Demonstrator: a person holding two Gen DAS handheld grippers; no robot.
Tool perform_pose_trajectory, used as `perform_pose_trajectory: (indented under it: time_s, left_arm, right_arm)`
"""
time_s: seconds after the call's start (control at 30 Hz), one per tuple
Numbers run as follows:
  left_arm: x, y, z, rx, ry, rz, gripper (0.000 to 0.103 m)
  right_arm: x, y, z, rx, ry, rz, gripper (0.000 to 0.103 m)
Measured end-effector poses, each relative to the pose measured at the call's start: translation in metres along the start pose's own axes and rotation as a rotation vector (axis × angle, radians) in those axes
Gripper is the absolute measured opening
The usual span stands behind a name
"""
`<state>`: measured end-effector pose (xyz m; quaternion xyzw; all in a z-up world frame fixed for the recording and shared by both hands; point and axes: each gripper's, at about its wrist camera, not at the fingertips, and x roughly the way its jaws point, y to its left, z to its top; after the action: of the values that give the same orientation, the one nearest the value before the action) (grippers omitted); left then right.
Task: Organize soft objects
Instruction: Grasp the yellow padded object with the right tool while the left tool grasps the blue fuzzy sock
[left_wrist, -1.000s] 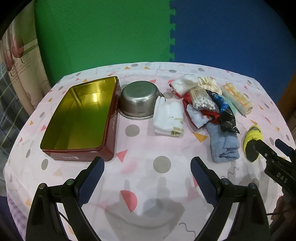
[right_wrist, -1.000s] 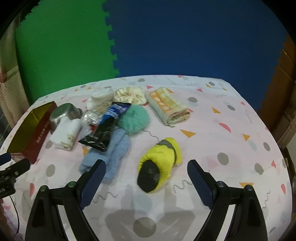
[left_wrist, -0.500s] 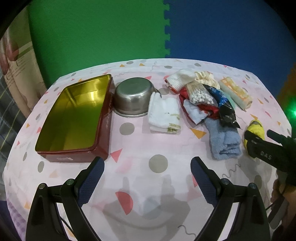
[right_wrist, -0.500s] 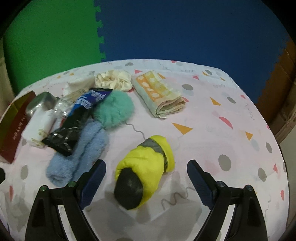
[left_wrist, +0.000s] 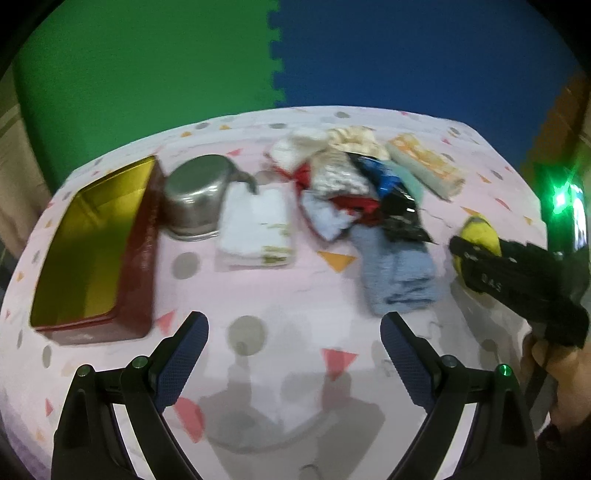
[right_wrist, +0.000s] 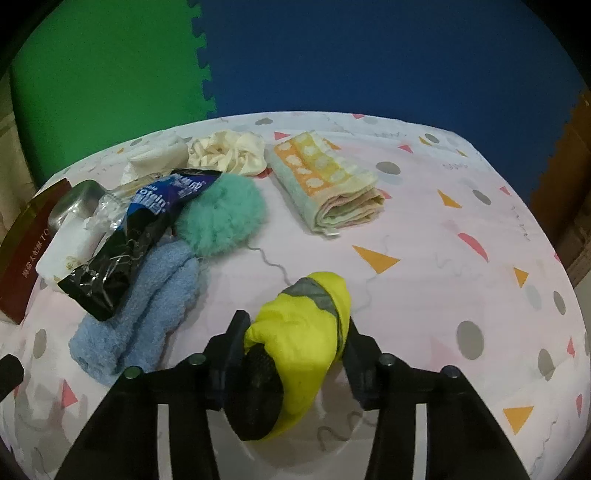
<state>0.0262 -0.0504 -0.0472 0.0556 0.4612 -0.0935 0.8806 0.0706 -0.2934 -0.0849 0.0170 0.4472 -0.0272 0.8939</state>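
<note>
right gripper (right_wrist: 295, 332) jaws closing on yellow pouch (right_wrist: 306, 332)

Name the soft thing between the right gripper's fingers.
The yellow pouch, closest to the camera; the right gripper is closing on it, the other soft things lie free.

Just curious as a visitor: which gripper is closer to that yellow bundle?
Right. The right gripper is closing around the yellow bundle; the left gripper hangs open over bare tablecloth, well aside.
</note>
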Motion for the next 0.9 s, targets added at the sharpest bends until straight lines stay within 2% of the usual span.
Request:
perform_pose_trajectory:
  time_s: [0.13, 0.27, 0.37, 0.53, 0.6, 0.63, 0.67, 0.7, 0.77, 0.9]
  left_arm:
    - [0.005, -0.013, 0.006, 0.021, 0.011, -0.067, 0.093]
    - [0.011, -0.032, 0.013, 0.060, 0.009, -0.110, 0.093]
    - [0.022, -0.047, 0.020, 0.092, 0.016, -0.124, 0.093]
    - [0.050, -0.058, 0.029, 0.066, 0.093, -0.135, 0.093]
    - [0.058, -0.060, 0.032, 0.061, 0.114, -0.141, 0.087]
    - [0.062, -0.059, 0.033, 0.059, 0.121, -0.143, 0.080]
    - [0.063, -0.058, 0.034, 0.053, 0.125, -0.148, 0.069]
    - [0.064, -0.057, 0.034, 0.045, 0.127, -0.161, 0.063]
    - [0.068, -0.056, 0.034, 0.035, 0.145, -0.190, 0.039]
    - [0.063, -0.055, 0.032, 0.045, 0.145, -0.219, 0.021]
  right_arm:
    - [0.002, -0.017, 0.004, -0.002, -0.016, -0.061, 0.046]
    - [0.007, -0.037, 0.006, 0.068, -0.003, -0.024, 0.046]
    - [0.007, -0.036, 0.005, 0.064, -0.012, -0.031, 0.046]
    - [0.008, -0.037, 0.004, 0.072, -0.017, -0.019, 0.046]
    - [0.008, -0.038, 0.004, 0.077, -0.019, -0.010, 0.047]
    - [0.008, -0.038, 0.003, 0.077, -0.020, -0.009, 0.047]
    - [0.008, -0.038, 0.003, 0.075, -0.020, -0.009, 0.048]
    - [0.008, -0.037, 0.004, 0.073, -0.020, -0.010, 0.048]
    - [0.008, -0.038, 0.003, 0.074, -0.020, -0.010, 0.048]
    - [0.008, -0.037, 0.003, 0.076, -0.020, -0.009, 0.048]
